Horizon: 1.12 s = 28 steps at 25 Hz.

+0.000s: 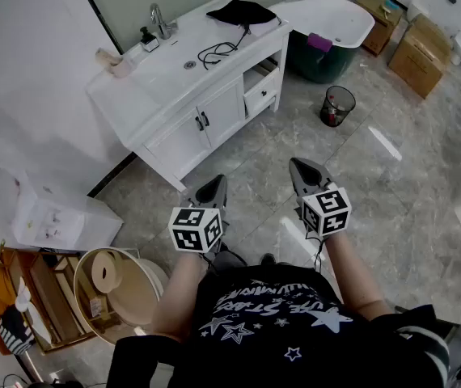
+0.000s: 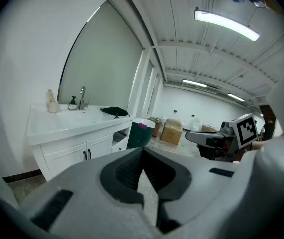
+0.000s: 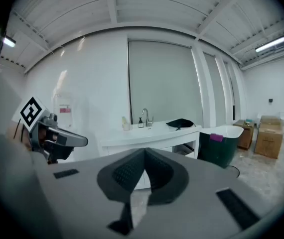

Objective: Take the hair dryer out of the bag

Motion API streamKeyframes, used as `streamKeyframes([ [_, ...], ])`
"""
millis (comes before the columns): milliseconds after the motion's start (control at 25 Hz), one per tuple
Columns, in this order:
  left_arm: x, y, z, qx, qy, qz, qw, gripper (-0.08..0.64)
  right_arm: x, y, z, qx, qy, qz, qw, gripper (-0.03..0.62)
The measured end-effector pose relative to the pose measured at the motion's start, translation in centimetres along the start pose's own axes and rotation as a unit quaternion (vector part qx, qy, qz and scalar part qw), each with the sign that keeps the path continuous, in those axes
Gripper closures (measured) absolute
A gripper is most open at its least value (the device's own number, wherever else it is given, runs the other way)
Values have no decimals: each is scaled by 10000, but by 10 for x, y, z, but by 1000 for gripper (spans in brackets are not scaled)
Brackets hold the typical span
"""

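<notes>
Approach not yet made; standing well apart from the work.

Found left tool [image 1: 213, 186] pressed together, nothing pinched. Found right tool [image 1: 306, 170] likewise pressed together and empty. Both held out in front, side by side, tipped slightly downward over the floor [image 1: 392, 184].

Located the bag [image 1: 243, 10]: black, soft, lying at the far right end of the surface [image 1: 158, 75]. No sight of the hair dryer itself; judged to be inside the bag. Noted a black cord [image 1: 218, 52] trailing out of the bag across the top, probably the dryer's.

To do the step well:
- Walk in close before reaching; no stretching from here.
- Spread both tools ahead of contact.
- Pin the bag fabric with one tool, near its mouth, so as not to drag the whole thing along.
- Reach in with the other and take the dryer by handle or body, not by the cord.
- Mind the cord looping near the front edge; could snag or pull off.

Surface: white vanity top over white cabinet doors [image 1: 206, 120], with faucet [image 1: 159, 21] and a soap bottle [image 1: 148, 39] at the back.

Room: grey stone-look floor. Beyond the vanity, a white bathtub [image 1: 332, 14] with a dark outer wall. Also a mesh waste basket [image 1: 337, 106] on the floor and cardboard boxes [image 1: 420, 51] at far right.
</notes>
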<state>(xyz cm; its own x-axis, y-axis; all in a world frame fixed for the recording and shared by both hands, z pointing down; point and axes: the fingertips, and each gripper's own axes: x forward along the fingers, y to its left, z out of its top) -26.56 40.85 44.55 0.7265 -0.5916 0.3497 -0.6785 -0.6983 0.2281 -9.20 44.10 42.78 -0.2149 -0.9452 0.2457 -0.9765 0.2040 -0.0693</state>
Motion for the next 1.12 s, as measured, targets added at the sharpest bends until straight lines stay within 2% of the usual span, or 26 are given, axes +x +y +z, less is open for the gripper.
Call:
streamKeyframes([
  [520,1,-10,-6,14,33,44,10000,549,-14,-14,-6,279,-49,-40,9996,586],
  [720,-6,-13,-11,-21,15,212,9998,549,-31,-21,-4,618,-502,100,9968,586],
  [920,-9,-8,-18,-68,99,295,9995,549,-30,-27,-17,629,-317,94,9975,586],
  [1120,13,-6,-3,10,30,139,9999,549,-10,-36,-14,488,-237,21,9985,586],
])
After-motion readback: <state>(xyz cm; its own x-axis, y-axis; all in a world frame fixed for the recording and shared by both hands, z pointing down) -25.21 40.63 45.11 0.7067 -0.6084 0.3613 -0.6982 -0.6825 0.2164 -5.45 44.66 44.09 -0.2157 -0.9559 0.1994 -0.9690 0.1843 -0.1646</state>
